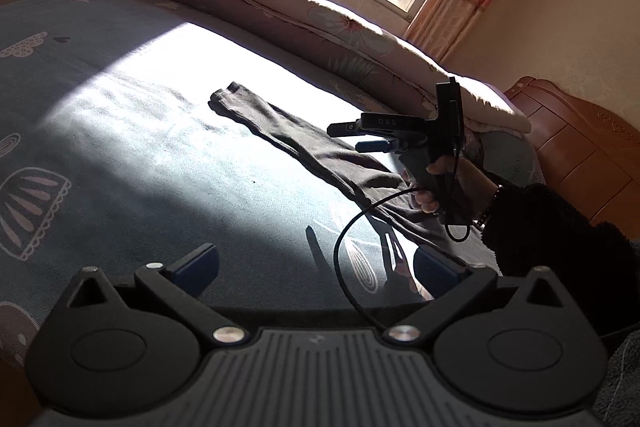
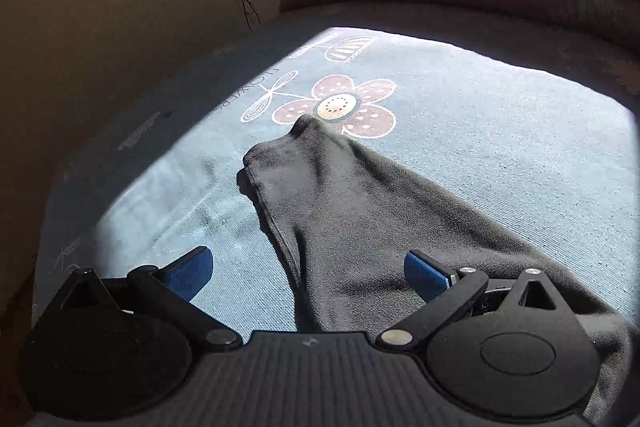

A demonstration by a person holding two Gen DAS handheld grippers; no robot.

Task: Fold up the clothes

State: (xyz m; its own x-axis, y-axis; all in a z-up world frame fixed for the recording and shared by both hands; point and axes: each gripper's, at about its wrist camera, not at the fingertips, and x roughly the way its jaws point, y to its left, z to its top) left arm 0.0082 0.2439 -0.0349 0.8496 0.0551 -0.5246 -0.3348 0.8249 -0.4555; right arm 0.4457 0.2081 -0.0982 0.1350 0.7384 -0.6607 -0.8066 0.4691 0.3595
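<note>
A: Where does the folding stand?

B: On the bed (image 1: 100, 155), under its blue-grey flower-print sheet, a dark garment (image 1: 320, 151) lies as a long narrow strip in the sun patch. It runs from the near right, by the person's sleeve (image 1: 560, 239), out to a far end at the middle of the bed. It looks doubled lengthwise, layered edges showing along its left side in the right wrist view (image 2: 348, 211). That shape fits either a piece narrowed and awaiting cross folds or one simply laid down so; the pictures don't settle which. No compact bundle is visible.

A: And the folded quilt (image 1: 280, 11)?

B: That sits far off under the window, apart from the garment.

A: The grippers?

B: The left gripper (image 1: 316, 265) has its blue pads spread wide above the sheet, holding nothing. The right gripper (image 2: 308, 269) is likewise spread wide, hovering over the near part of the cloth, which passes between and below its fingers; real contact can't be told.
</note>
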